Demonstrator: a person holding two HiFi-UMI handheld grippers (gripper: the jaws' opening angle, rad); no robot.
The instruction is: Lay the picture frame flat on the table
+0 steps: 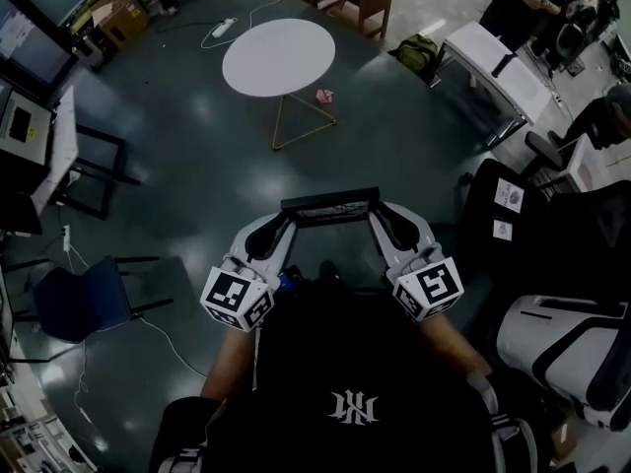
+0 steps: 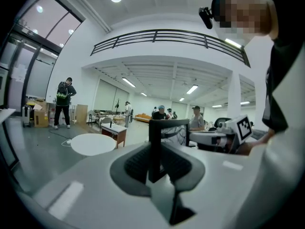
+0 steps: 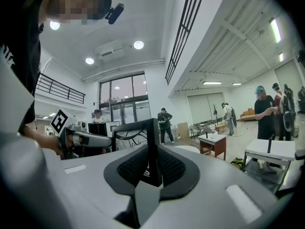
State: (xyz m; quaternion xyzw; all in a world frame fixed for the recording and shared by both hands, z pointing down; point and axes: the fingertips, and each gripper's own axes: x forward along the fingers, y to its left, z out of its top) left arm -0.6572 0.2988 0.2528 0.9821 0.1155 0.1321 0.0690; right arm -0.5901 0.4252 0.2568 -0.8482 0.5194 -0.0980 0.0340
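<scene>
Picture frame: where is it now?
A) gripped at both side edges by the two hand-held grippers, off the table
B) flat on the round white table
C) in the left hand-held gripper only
A: the left hand-held gripper and right hand-held gripper each clamp an edge of the picture frame, short of the round table.

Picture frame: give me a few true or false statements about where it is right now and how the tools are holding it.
1. The left tool and the right tool both grip the picture frame. True.
2. The frame already lies on the round white table. False: it is held up in the air, short of the table.
3. The right tool's jaws stand open and empty. False: they are shut on the frame's edge.
4. The frame stands upright between the tools. True.
</scene>
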